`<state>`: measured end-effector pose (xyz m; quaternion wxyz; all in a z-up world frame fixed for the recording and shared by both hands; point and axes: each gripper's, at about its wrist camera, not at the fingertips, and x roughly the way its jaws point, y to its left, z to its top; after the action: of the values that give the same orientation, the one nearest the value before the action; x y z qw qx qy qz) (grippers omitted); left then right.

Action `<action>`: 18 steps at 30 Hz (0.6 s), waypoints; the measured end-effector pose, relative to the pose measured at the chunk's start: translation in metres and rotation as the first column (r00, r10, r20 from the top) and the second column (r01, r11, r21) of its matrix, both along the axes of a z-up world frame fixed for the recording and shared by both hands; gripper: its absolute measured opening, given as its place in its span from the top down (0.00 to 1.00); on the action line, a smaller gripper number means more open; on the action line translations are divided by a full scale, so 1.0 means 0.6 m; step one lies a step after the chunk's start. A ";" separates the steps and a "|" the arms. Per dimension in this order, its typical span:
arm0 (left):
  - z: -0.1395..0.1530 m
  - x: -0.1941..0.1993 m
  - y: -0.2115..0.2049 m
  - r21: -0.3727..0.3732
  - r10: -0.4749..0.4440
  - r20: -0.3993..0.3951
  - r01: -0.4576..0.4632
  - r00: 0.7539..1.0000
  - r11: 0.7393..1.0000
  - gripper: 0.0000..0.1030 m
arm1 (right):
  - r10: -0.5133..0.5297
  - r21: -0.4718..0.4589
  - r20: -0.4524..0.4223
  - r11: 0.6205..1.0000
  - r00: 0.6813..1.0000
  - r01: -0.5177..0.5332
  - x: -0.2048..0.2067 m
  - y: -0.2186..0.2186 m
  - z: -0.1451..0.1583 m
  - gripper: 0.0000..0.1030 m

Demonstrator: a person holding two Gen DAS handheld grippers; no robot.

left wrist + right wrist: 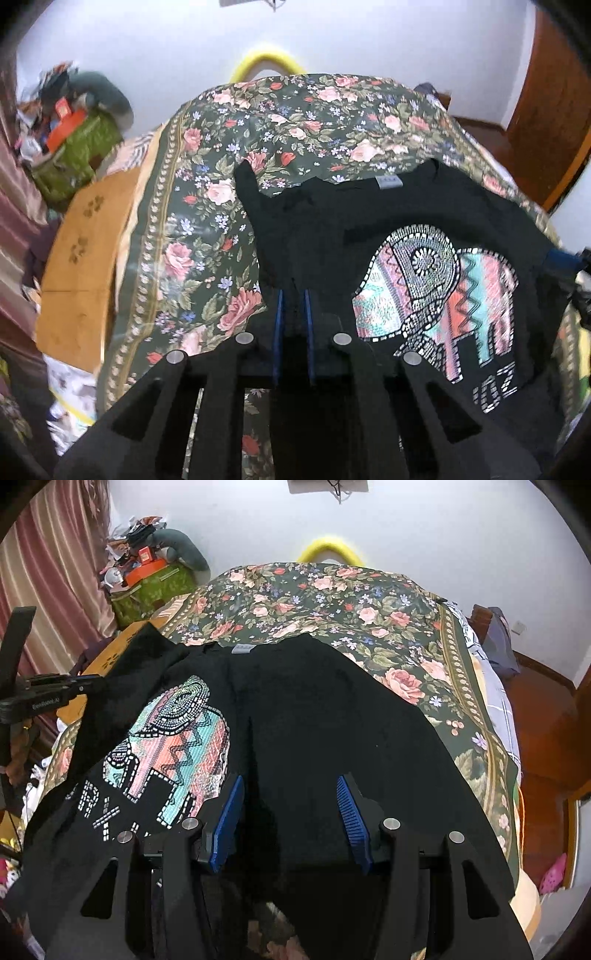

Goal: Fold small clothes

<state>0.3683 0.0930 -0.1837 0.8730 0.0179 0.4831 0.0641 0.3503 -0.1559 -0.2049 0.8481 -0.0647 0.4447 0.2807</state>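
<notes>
I have a black T-shirt (424,206) lying on the floral bedspread (207,221), collar toward the far wall with its small grey neck label (388,182) showing. The print on the front is a patterned elephant (443,295) in pink, teal and silver, with silver lettering below it.

My left gripper (294,295) has its blue pads (279,317) drawn close together, with a fold of the black fabric rising between them at the shirt's left side; it looks clamped on that cloth. From the right wrist view, the left gripper (48,698) shows as a black body at the picture's left edge, against the shirt's edge.

My right gripper (290,786) sits over the plain black part of the shirt, right of the elephant (173,746). Its ribbed blue pads (352,823) stand well apart, with shirt fabric between and beneath them; nothing is pinched.

Beyond the bed I see a yellow curved tube (267,61) against the white wall (332,40), a green box (151,587) heaped with clutter beside a pink curtain (59,557), and a tan board with paw prints (79,258) along the bed's left side.
</notes>
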 end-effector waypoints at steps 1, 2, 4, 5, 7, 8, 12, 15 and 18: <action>-0.001 -0.003 0.000 0.011 0.007 -0.005 -0.006 1.000 1.000 0.82 | 0.000 -0.001 0.002 1.000 1.000 0.000 -0.002 -0.001 0.001 0.53; -0.002 -0.005 0.004 0.003 0.014 -0.007 -0.014 1.000 1.000 0.79 | 0.002 -0.005 0.004 1.000 1.000 -0.002 -0.005 -0.002 0.002 0.53; -0.001 -0.013 0.018 -0.030 0.036 -0.006 -0.036 0.999 0.999 0.68 | 0.010 -0.016 0.014 1.000 1.000 -0.010 -0.012 -0.002 0.003 0.53; 0.000 -0.019 0.028 -0.054 0.046 -0.005 -0.046 0.999 0.997 0.67 | 0.014 -0.019 0.018 1.000 1.000 -0.013 -0.015 0.000 0.004 0.53; 0.000 -0.026 0.044 -0.096 0.051 -0.017 -0.053 0.999 0.994 0.67 | 0.022 -0.019 0.023 1.000 0.999 -0.022 -0.018 0.001 0.005 0.53; -0.002 -0.030 0.055 -0.123 0.058 -0.029 -0.061 0.998 0.990 0.67 | 0.026 -0.016 0.023 1.000 0.999 -0.026 -0.019 0.002 0.005 0.53; -0.021 -0.044 0.095 -0.257 0.093 -0.069 -0.108 0.993 0.960 0.67 | 0.036 -0.003 0.026 0.999 0.999 -0.036 -0.021 0.010 0.001 0.53; -0.049 -0.046 0.130 -0.380 0.131 -0.101 -0.160 0.986 0.911 0.67 | 0.042 0.002 0.019 0.999 0.999 -0.042 -0.019 0.017 -0.005 0.53; -0.076 -0.039 0.156 -0.490 0.159 -0.129 -0.202 0.979 0.848 0.67 | 0.048 0.001 0.013 0.999 0.999 -0.048 -0.018 0.024 -0.012 0.53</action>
<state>0.3452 0.1863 -0.2295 0.8169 -0.2517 0.5186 0.0179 0.3395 -0.1414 -0.2123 0.8440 -0.0768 0.4375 0.3008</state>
